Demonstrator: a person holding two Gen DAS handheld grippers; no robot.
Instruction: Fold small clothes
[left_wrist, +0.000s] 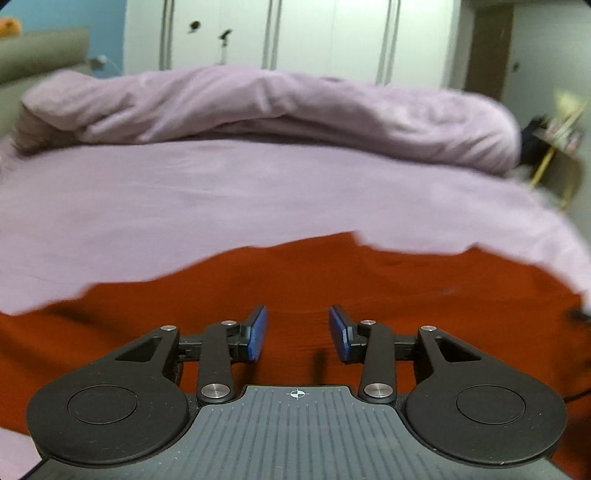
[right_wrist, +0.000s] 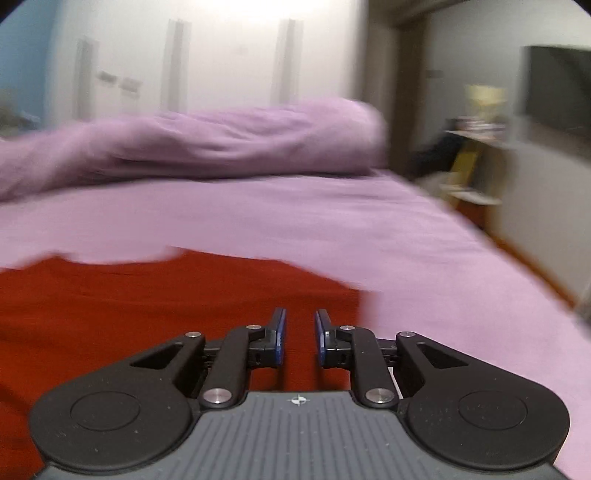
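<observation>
A red-orange garment (left_wrist: 332, 280) lies spread flat on the lilac bed sheet (left_wrist: 221, 192). In the left wrist view my left gripper (left_wrist: 297, 334) hovers over the garment's middle, its blue pads wide apart and empty. In the right wrist view the same garment (right_wrist: 147, 306) fills the lower left, its right edge just right of my right gripper (right_wrist: 300, 339). That gripper is open with a narrower gap and holds nothing. The right wrist view is blurred by motion.
A rumpled lilac duvet (left_wrist: 277, 107) lies across the far side of the bed. White wardrobe doors (left_wrist: 295, 33) stand behind it. A small shelf with clutter (right_wrist: 476, 147) stands off the bed's right edge, near a dark doorway.
</observation>
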